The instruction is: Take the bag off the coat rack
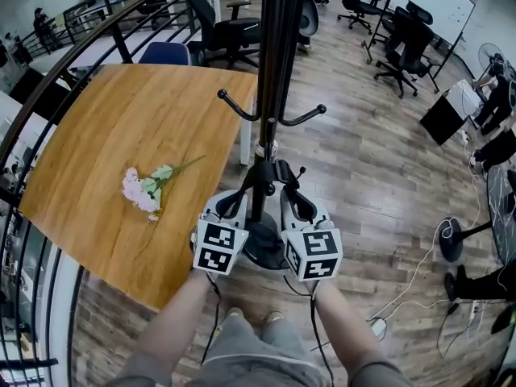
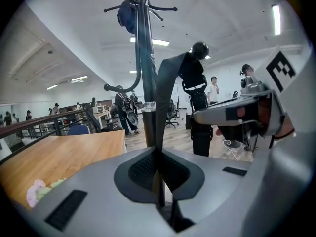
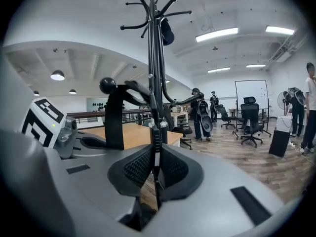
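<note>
A black coat rack (image 1: 270, 71) stands straight in front of me, its round base (image 1: 262, 247) between the two grippers. A small dark bag (image 2: 127, 16) hangs from a top hook, also seen as the bag (image 3: 167, 31) in the right gripper view. A wide black strap (image 2: 165, 93) drapes over a lower ball-tipped hook (image 2: 200, 49) and runs down into my left gripper (image 2: 159, 162), which is shut on it. My right gripper (image 3: 156, 167) is shut on a thin strap (image 3: 155, 142) seen edge-on. Both the left gripper (image 1: 239, 193) and the right gripper (image 1: 292, 192) sit low against the pole.
A wooden table (image 1: 105, 160) with a pink flower sprig (image 1: 143, 188) stands to the left, and a dark railing (image 1: 48, 79) curves round beyond it. Office chairs (image 1: 403, 47) stand at the back right. Cables (image 1: 419, 272) and a fan stand (image 1: 451, 240) lie on the floor at right.
</note>
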`<state>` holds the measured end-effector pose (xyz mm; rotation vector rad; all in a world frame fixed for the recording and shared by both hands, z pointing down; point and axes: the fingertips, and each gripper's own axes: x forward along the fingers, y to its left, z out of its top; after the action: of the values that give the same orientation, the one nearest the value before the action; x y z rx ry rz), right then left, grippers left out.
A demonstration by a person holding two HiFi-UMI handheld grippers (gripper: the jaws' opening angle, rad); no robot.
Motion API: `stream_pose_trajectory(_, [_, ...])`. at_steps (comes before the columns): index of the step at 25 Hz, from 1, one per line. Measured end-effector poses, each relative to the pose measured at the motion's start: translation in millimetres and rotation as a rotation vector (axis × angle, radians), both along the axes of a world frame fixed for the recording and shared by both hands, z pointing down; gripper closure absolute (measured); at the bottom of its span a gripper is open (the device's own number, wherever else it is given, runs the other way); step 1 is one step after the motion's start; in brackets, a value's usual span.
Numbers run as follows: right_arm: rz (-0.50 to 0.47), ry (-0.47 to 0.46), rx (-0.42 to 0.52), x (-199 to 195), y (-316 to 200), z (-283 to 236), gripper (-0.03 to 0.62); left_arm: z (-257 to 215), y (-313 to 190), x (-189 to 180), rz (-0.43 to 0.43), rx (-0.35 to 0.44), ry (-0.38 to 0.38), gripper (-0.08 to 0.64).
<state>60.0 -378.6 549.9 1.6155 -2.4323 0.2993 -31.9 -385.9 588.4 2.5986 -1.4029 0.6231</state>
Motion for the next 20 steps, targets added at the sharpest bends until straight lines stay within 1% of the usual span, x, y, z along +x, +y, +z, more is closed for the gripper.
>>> stream_pose_trajectory(3, [-0.005,-0.014,0.008,0,6,-22,0.536,-21,3,-8,-0.004,0.002,0.041,0.543])
stream_pose_trajectory(6, [-0.014,-0.014,0.031,1,13,-49,0.536,-43,8,-15,-0.001,0.009,0.041,0.543])
stream_pose_trajectory(9, [-0.026,0.003,0.060,3,26,-83,0.536,-74,20,-20,-0.002,0.020,0.049,0.543])
stream_pose_trajectory(12, [-0.039,0.012,0.097,7,40,-120,0.535,-115,33,-22,0.003,0.059,0.076,0.543])
stream_pose_trajectory(17, [-0.076,0.021,0.166,10,63,-186,0.535,-184,52,-32,-0.009,0.123,0.100,0.543])
stream_pose_trajectory(20, [-0.090,0.031,0.202,12,81,-229,0.535,-231,65,-35,0.001,0.175,0.117,0.543])
